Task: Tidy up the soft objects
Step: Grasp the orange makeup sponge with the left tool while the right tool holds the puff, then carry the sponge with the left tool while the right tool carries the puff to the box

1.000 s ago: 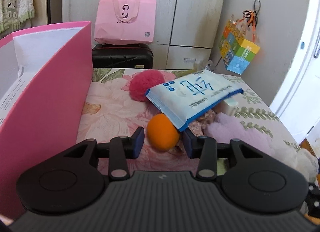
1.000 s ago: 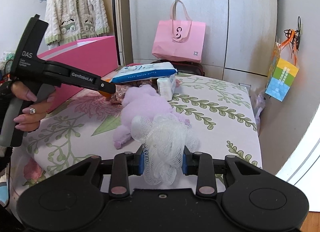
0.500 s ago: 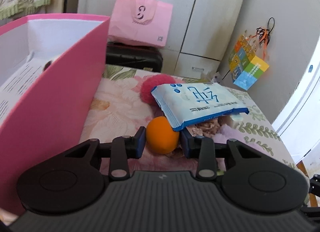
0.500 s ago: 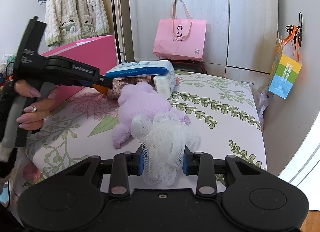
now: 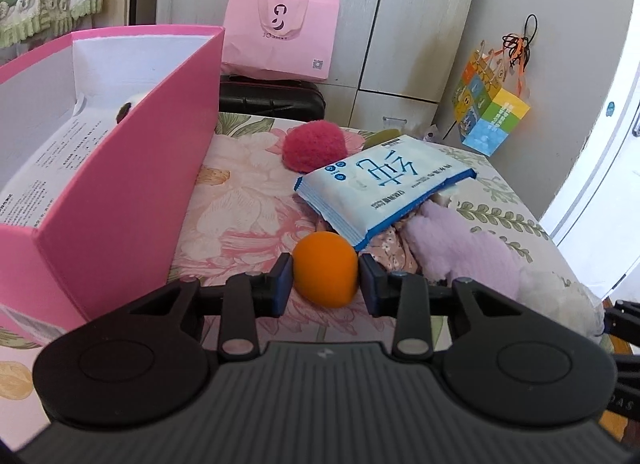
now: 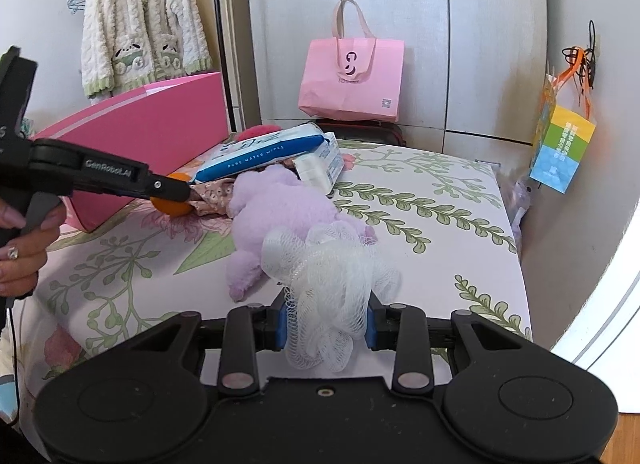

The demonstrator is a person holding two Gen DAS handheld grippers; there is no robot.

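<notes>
An orange ball (image 5: 324,264) sits between the blue pads of my left gripper (image 5: 326,282), and both pads press on its sides. In the right wrist view the same left gripper (image 6: 176,193) holds the orange ball (image 6: 172,207) low over the bed, beside the pink box (image 6: 152,151). My right gripper (image 6: 326,324) is shut on a white mesh bath pouf (image 6: 324,264) near the bed's front edge. A purple plush toy (image 6: 276,207) lies just behind the pouf.
The open pink box (image 5: 120,191) stands at the left with papers inside. A blue wipes pack (image 5: 384,183) leans over floral cloth and a red pompom (image 5: 314,145). A pink bag (image 5: 280,35) and black suitcase (image 5: 272,97) stand behind the bed.
The left gripper's jaws drew in onto the orange ball and the gripper shifted, so more of the pink box's inside shows. The right gripper kept still with the pouf.
</notes>
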